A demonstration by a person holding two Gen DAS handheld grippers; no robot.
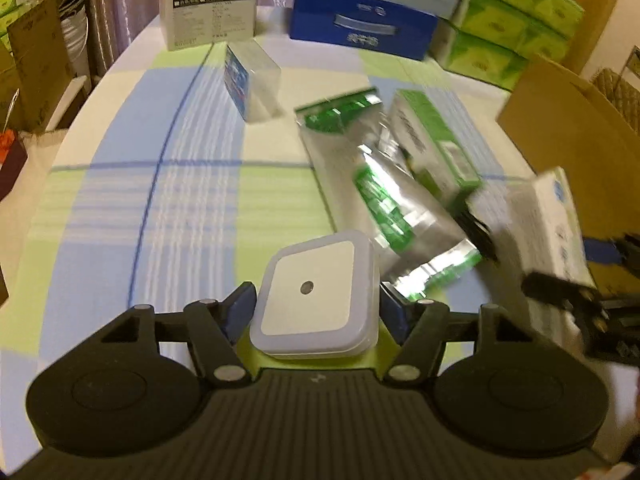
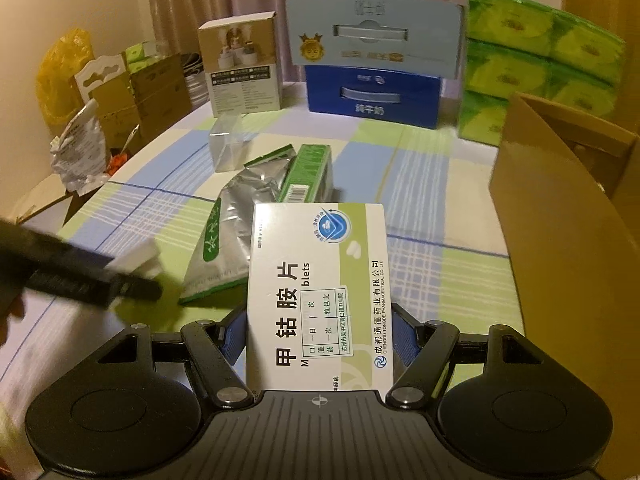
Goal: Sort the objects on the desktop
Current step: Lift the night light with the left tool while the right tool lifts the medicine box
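My left gripper (image 1: pixel 316 308) is shut on a white square night light (image 1: pixel 316 300) and holds it above the checked tablecloth. My right gripper (image 2: pixel 318 332) is shut on a white and green medicine box (image 2: pixel 320 292); that box also shows blurred at the right of the left wrist view (image 1: pixel 548 232). On the table lie two silver and green foil pouches (image 1: pixel 360 176), a green and white carton (image 1: pixel 436 140) and a clear plastic box with a blue label (image 1: pixel 252 80). The left gripper shows blurred at the left of the right wrist view (image 2: pixel 80 276).
An open brown cardboard box (image 2: pixel 560 220) stands at the right. At the back stand a blue carton (image 2: pixel 372 96) with a pale blue one on top, a white and tan box (image 2: pixel 244 68) and stacked green tissue packs (image 2: pixel 536 68). Bags and cartons crowd the floor at the left.
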